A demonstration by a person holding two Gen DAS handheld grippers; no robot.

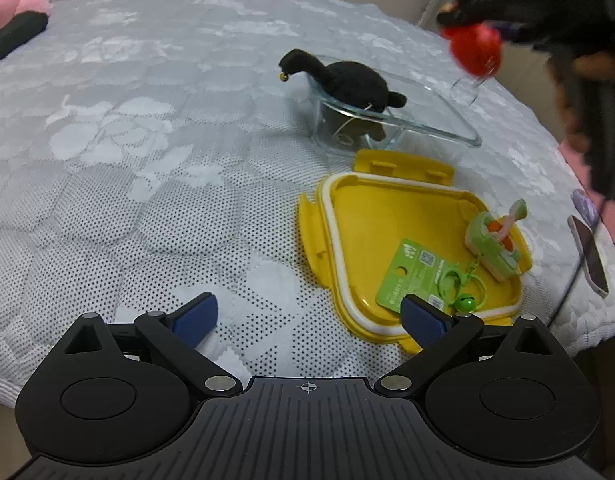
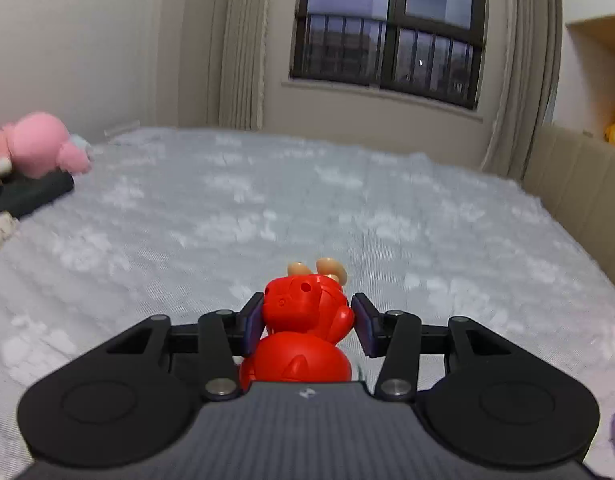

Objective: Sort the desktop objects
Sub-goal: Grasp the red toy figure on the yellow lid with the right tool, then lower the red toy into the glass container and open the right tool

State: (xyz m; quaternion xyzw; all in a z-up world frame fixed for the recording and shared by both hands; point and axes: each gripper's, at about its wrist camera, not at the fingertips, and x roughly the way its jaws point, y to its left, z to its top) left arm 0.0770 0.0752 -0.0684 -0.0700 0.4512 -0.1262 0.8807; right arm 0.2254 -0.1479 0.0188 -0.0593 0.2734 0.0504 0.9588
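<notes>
One red figurine (image 2: 305,320) sitting clamped between the blue pads of the right gripper (image 2: 307,322), lifted clear above the pale quilted bedspread (image 2: 267,208), tan horns poking forward past the fingertips; lower body disappearing behind the gripper's housing. Seen from the left wrist, hanging as a red blur (image 1: 475,50) high at the upper right, beyond the glass container (image 1: 439,120), with something thin dangling beneath it, too smeared to name. Holding a black plush bird (image 1: 343,80) draped over the container's near rim, head overhanging the bedspread. Lying just in front, nearly touching the glass, a yellow lid (image 1: 347,248), inside up, carrying a green keychain toy (image 1: 495,248) and its card tag. Standing wide apart and gripping nothing, the left gripper (image 1: 307,316), right pad overlapping the lid's near edge in view. Leaving broad open bedspread to the left and far side. Cutting off at the right edge, a phone (image 1: 589,256); at the far left, a pink plush (image 2: 39,144).
</notes>
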